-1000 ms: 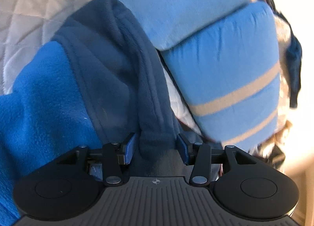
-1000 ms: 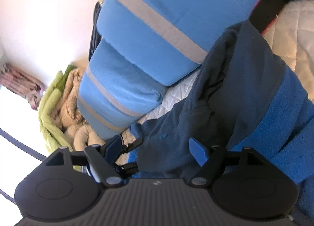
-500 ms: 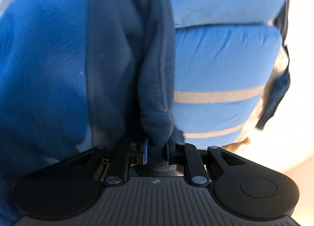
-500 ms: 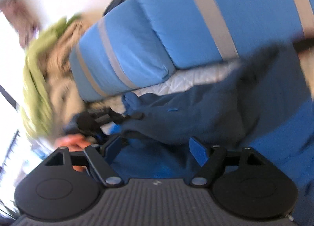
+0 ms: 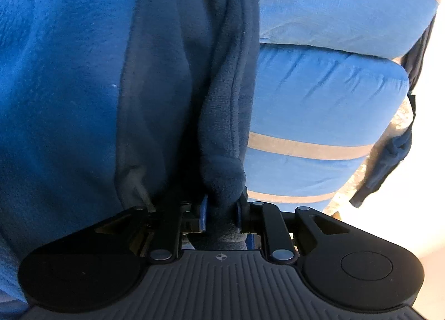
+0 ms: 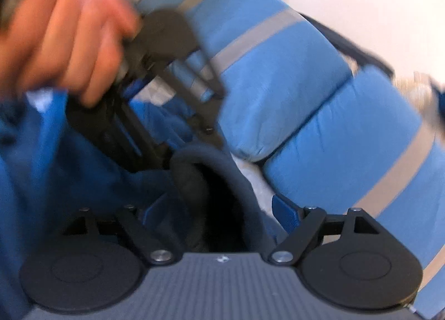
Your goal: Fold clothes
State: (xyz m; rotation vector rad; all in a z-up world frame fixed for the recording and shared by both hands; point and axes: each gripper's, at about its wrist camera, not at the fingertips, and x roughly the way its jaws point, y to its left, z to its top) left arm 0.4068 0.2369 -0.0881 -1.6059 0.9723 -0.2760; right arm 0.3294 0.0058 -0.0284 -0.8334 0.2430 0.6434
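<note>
Fleece garment (image 5: pixel 69 83), two-tone: bright blue body at 9 o'clock, navy band (image 5: pixel 222 75) down centre. Navy band bunched into a thick roll, long axis running 12 to 6 o'clock, lower end pinched directly between left gripper (image 5: pixel 221 215) pads; clamped on the fabric, jaws easing slightly wider. Striped blue cushions (image 5: pixel 319 103) at 2 to 4 o'clock, just beside the roll.

Right wrist view, heavily blurred: navy cuff opening (image 6: pixel 211 189) sitting between right gripper (image 6: pixel 215 215) fingers, mouth facing the camera, tube axis running off toward 12 o'clock. Jaws wide apart and closing; left finger (image 6: pixel 147 215) and right finger (image 6: pixel 286 213) both clear of the cuff, no pinch visible. Hand (image 6: pixel 64 33) at 10 o'clock wrapped around the other gripper's body. Cushions (image 6: pixel 319 97) from 12 to 4 o'clock.
</note>
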